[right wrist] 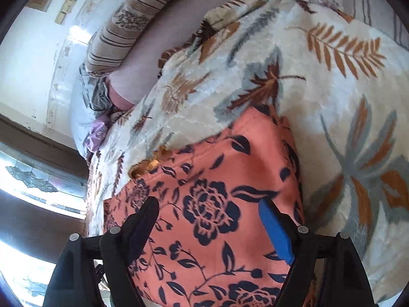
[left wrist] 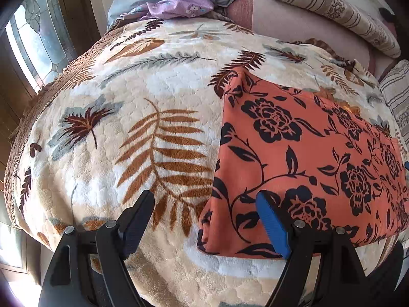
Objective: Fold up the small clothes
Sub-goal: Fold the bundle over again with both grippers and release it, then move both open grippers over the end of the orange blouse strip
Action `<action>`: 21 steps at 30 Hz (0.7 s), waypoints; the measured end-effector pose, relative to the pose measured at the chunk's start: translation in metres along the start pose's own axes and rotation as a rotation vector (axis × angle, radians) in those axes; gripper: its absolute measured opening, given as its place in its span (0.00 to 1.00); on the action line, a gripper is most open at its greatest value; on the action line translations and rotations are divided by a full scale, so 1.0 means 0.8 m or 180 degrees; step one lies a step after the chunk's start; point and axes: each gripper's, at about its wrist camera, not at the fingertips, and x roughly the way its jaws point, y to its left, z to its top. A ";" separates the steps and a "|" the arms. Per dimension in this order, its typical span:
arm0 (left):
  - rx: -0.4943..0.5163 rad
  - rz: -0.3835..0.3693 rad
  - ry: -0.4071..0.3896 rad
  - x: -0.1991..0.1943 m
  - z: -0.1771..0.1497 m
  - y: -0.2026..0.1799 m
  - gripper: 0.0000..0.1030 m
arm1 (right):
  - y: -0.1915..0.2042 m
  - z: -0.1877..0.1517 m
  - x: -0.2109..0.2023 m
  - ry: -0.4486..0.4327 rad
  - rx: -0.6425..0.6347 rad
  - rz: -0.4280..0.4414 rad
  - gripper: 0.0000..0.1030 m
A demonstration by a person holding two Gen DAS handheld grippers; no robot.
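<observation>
My left gripper (left wrist: 205, 211) and right gripper (right wrist: 209, 217) both hung wide apart over the orange floral garment (left wrist: 306, 153), gripping nothing.

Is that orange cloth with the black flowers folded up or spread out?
Folded, it seems: the orange black-flowered cloth lies as a neat rectangle with a doubled, rounded left edge on the leaf-patterned plush blanket.

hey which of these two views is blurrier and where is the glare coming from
Right wrist view: softer, motion-smeared on the orange floral garment and blanket, window blown out at left. Left wrist view: sharp, strong fisheye bulge, sunlit blanket, bright stained-glass window; open left tongs crisp.
</observation>
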 end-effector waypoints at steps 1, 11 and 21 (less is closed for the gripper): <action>0.0018 0.0035 0.0093 0.012 -0.001 0.000 0.80 | 0.003 0.007 0.006 -0.0002 -0.0019 0.0046 0.80; -0.0043 0.0097 0.0187 0.013 -0.012 0.011 0.84 | -0.023 0.019 0.030 -0.0019 0.0082 -0.0179 0.81; -0.0093 0.0141 0.0001 -0.038 -0.029 0.022 0.84 | 0.001 -0.034 -0.044 -0.0160 0.0013 0.0064 0.81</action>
